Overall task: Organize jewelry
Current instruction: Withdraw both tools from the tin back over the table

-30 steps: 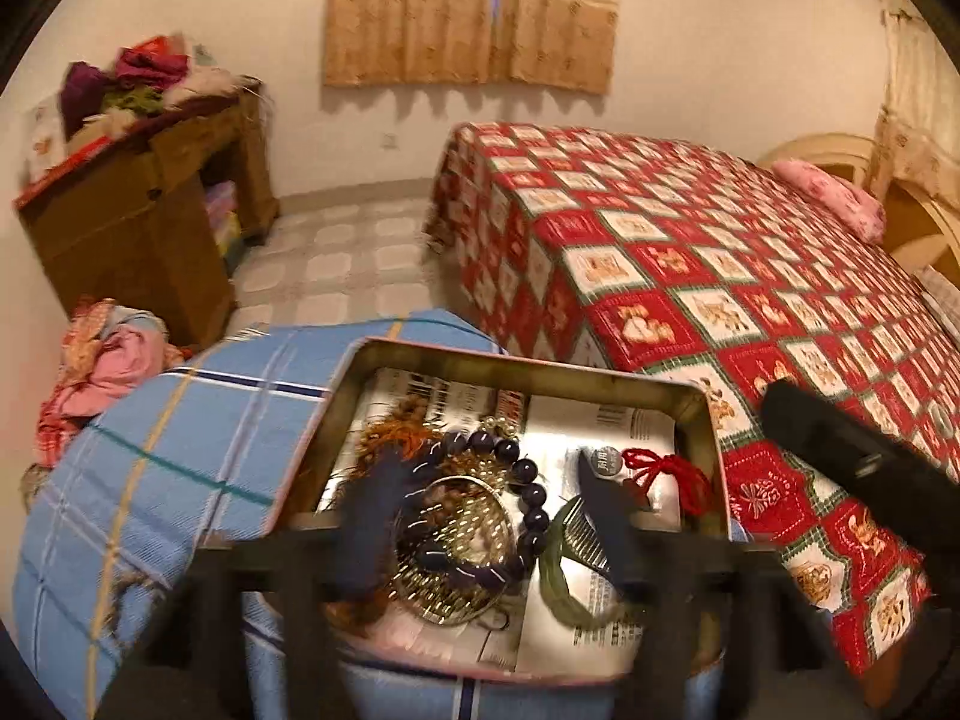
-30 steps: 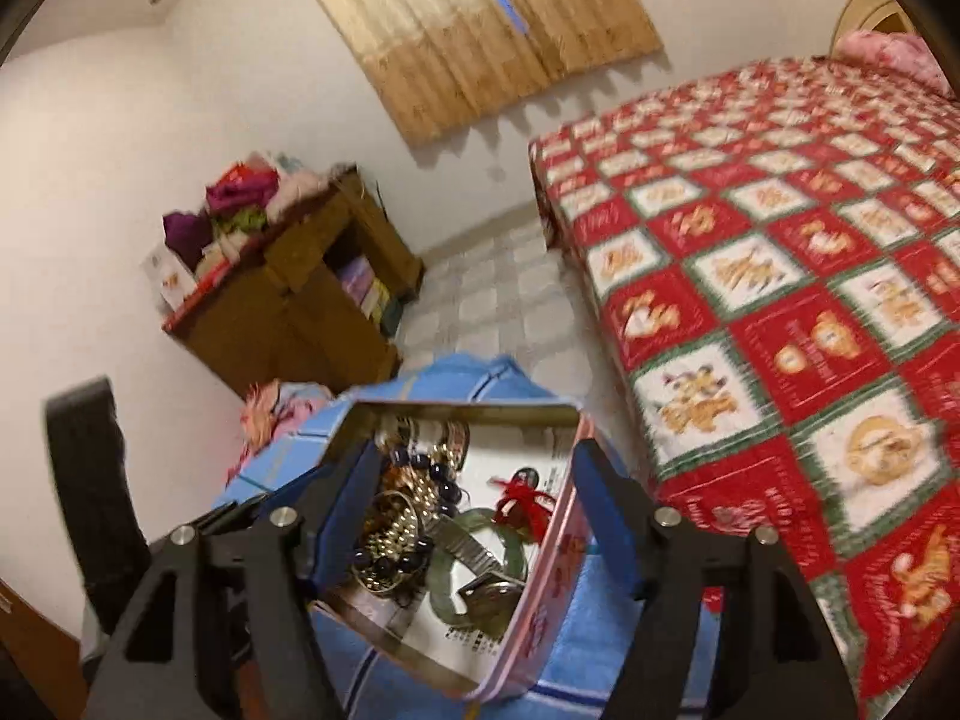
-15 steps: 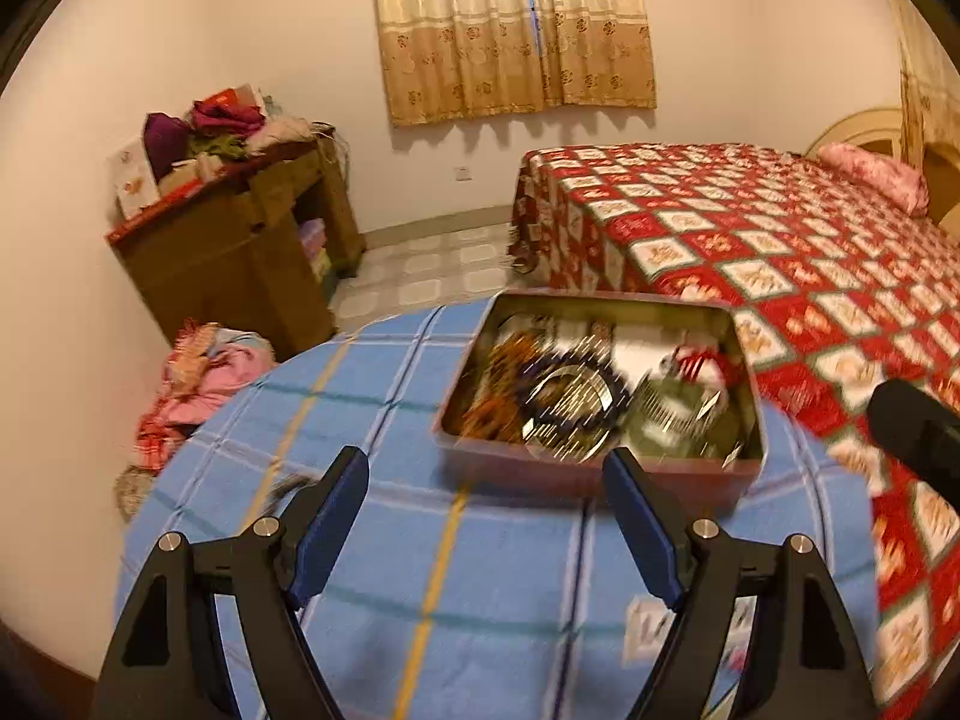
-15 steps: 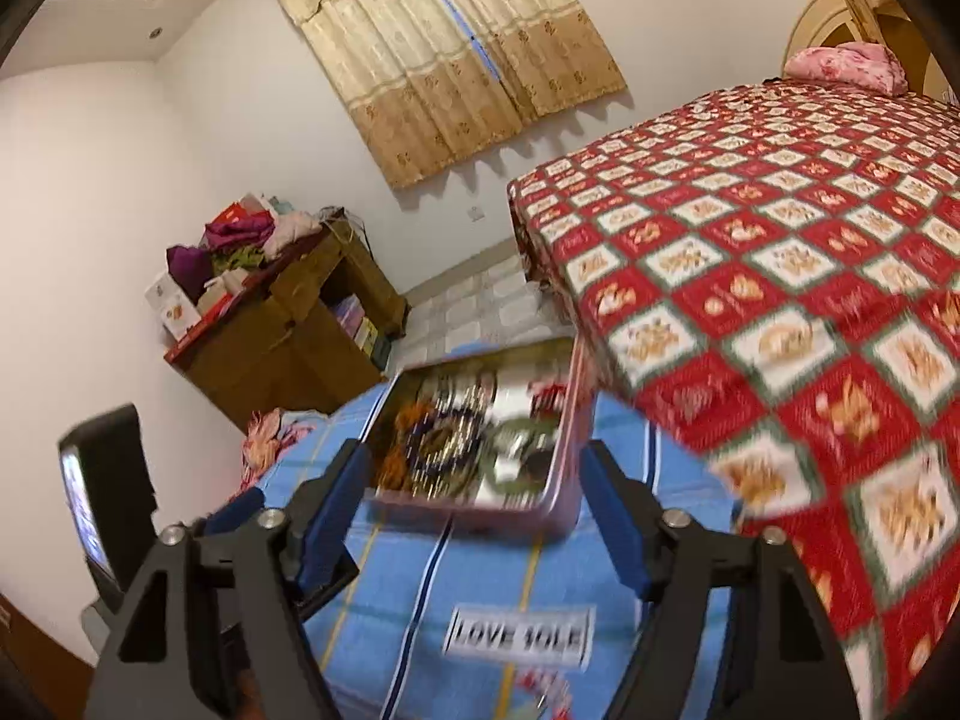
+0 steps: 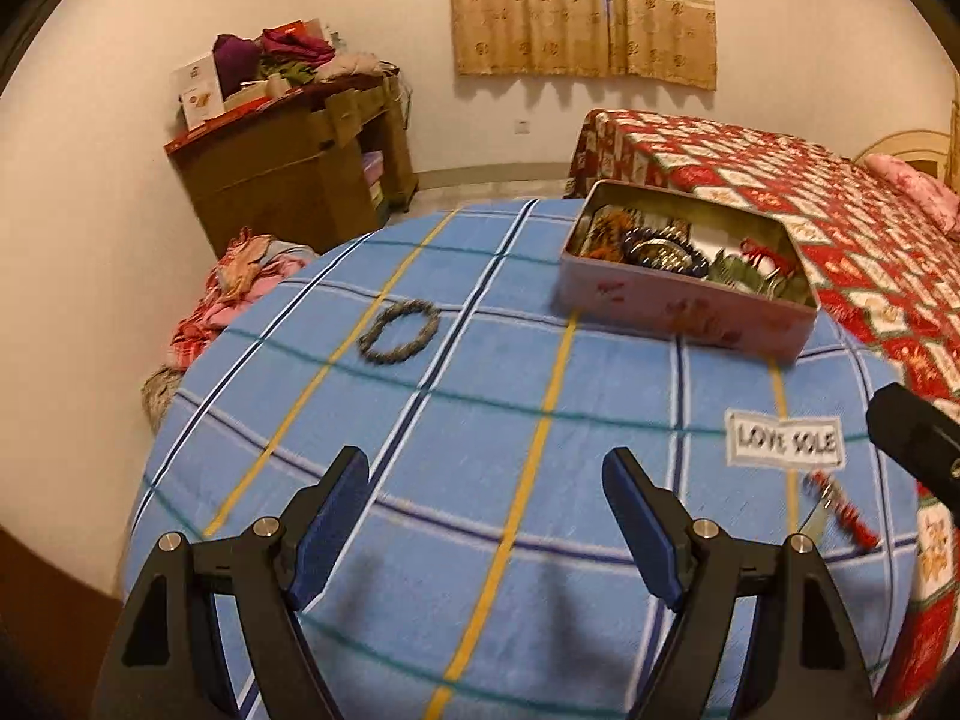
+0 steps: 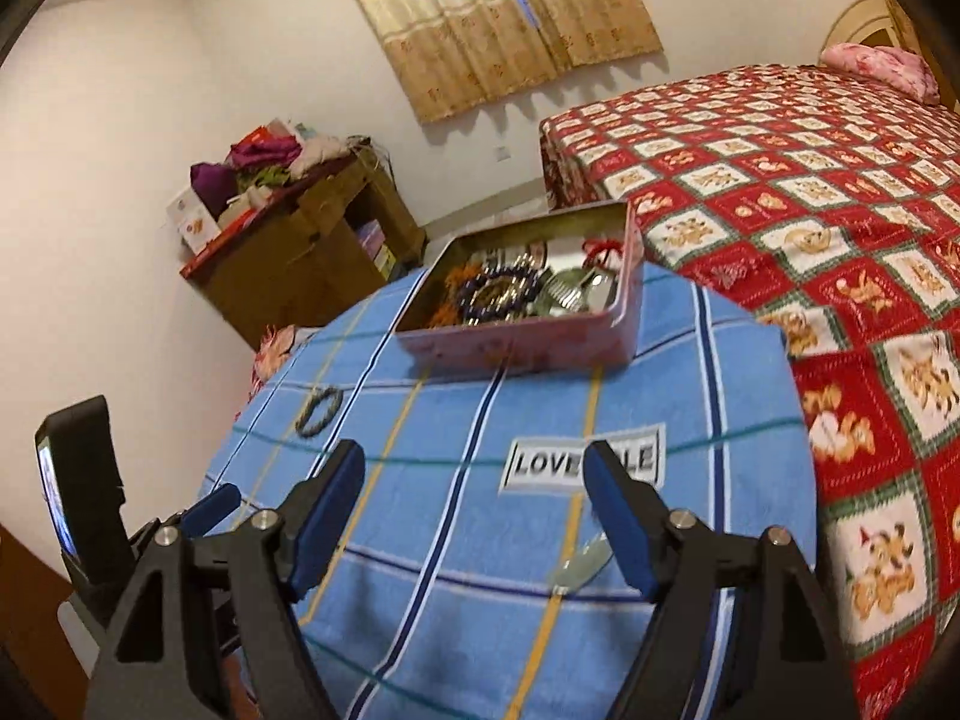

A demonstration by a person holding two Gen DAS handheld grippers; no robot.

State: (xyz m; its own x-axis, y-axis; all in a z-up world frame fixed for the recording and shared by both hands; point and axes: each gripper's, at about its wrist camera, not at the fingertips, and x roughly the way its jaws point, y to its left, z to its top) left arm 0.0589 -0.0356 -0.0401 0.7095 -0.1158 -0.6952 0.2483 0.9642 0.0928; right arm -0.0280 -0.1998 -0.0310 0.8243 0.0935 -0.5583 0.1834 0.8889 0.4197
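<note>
A pink tin (image 5: pixel 690 306) filled with jewelry is seen at the far side of a round table covered by a blue checked cloth (image 5: pixel 480 420), on the edge nearest the bed. Inside the tin, a ring of dark beads (image 6: pixel 498 294), orange strands, silvery pieces and a red tassel (image 5: pixel 759 252) are heaped together; the single items are too tangled to be told apart. 1 bracelet (image 5: pixel 399 331) of grey twisted links is laid flat on the cloth, well apart from the tin and to its left. A white label (image 5: pixel 785 440) reading "LOVE SOLE" is sewn on the cloth nearer the cameras. Beside it, close to the table edge, a small red and white beaded piece (image 5: pixel 840 507) is blurred in the left wrist view, and a pale greenish object (image 6: pixel 579 561) is seen just by the right gripper's finger in the right wrist view; what it is cannot be told.

The left gripper (image 5: pixel 486 525) is held above the cloth with its 2 blue-padded fingers spread wide, and nothing is held between them. The right gripper (image 6: pixel 474 516) is likewise held over the cloth, its fingers spread and empty.

Beyond the table, a bed (image 6: pixel 810 192) with a red and white patterned cover is seen on the right, a wooden desk (image 5: pixel 300 180) piled with clothes on the left, and a beige curtain (image 5: pixel 582 6) on the back wall.
</note>
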